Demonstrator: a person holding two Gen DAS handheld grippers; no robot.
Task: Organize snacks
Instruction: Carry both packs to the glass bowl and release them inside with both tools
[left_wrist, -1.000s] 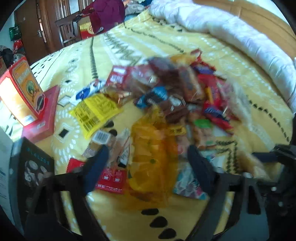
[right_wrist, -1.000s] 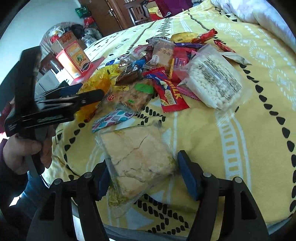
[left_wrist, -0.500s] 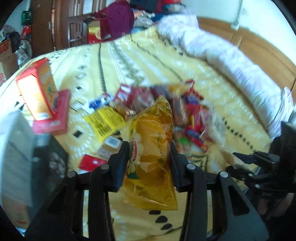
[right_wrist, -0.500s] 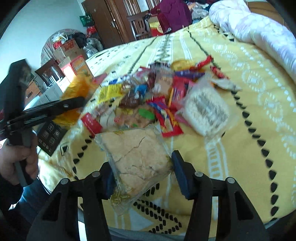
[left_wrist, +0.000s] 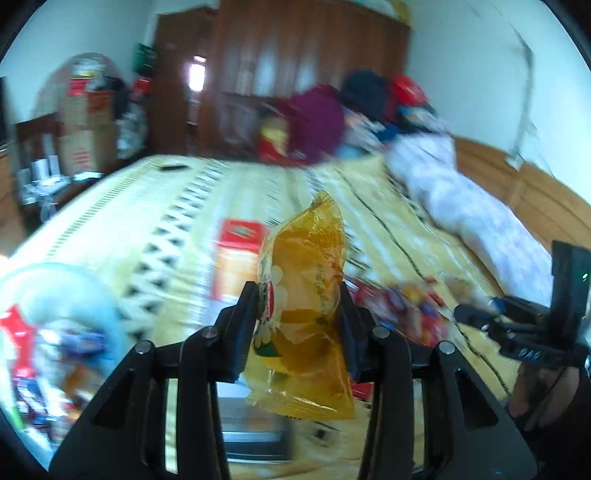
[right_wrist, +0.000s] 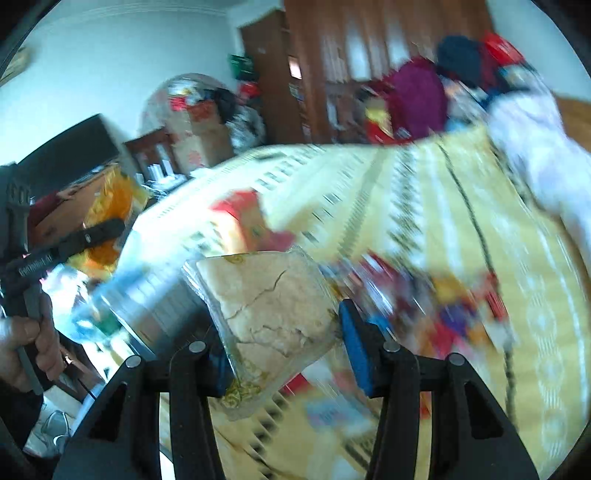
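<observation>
Your left tool clamped on yellow snack bag, right tool closing on flatbread pack, both above bed.

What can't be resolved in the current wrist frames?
- Left wrist: snack pile is motion-blurred; individual packs unreadable.
- Left wrist: print on the yellow packet too smeared to read; left gripper covers its sides.
- Right wrist: flatbread pack lower end hidden behind right gripper.
- Right wrist: red box blurred, label illegible.
</observation>
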